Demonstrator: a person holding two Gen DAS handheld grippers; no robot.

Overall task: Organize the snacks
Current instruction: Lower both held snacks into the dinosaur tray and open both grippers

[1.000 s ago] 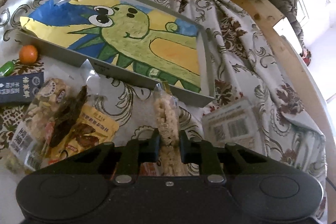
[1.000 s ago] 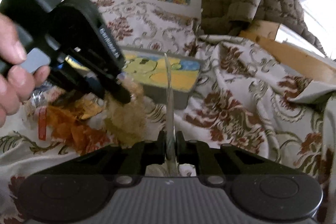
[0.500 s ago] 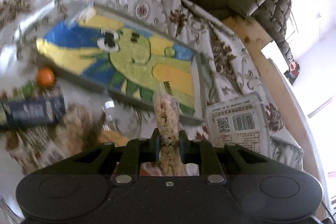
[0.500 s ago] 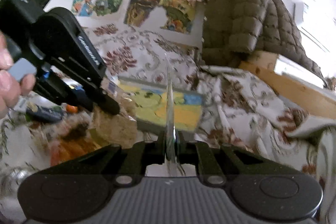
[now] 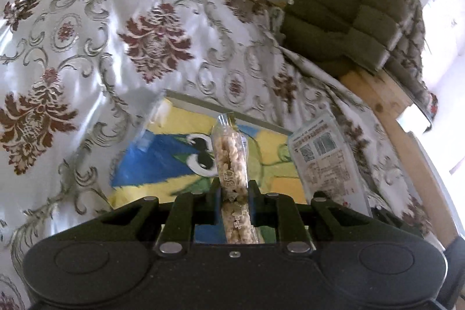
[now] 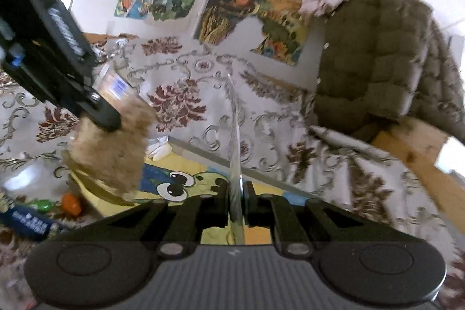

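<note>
On the far left lie one orange fruit (image 6: 71, 203) and one dark blue packet (image 6: 27, 222). The left gripper (image 5: 234, 188) pinches a clear bag of puffed snacks (image 5: 231, 156) over the shallow grey tray (image 5: 221, 107), whose floor shows a dinosaur drawing (image 6: 177, 185) and no snacks that I can see. To the right, the right gripper (image 6: 236, 191) clamps a flat silver packet (image 5: 325, 159) above the tray's right part.

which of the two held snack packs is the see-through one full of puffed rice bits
The pack in the left gripper: the clear puffed-rice pack, plump between the fingers. The right gripper pinches a flat silvery pack, seen edge-on.
</note>
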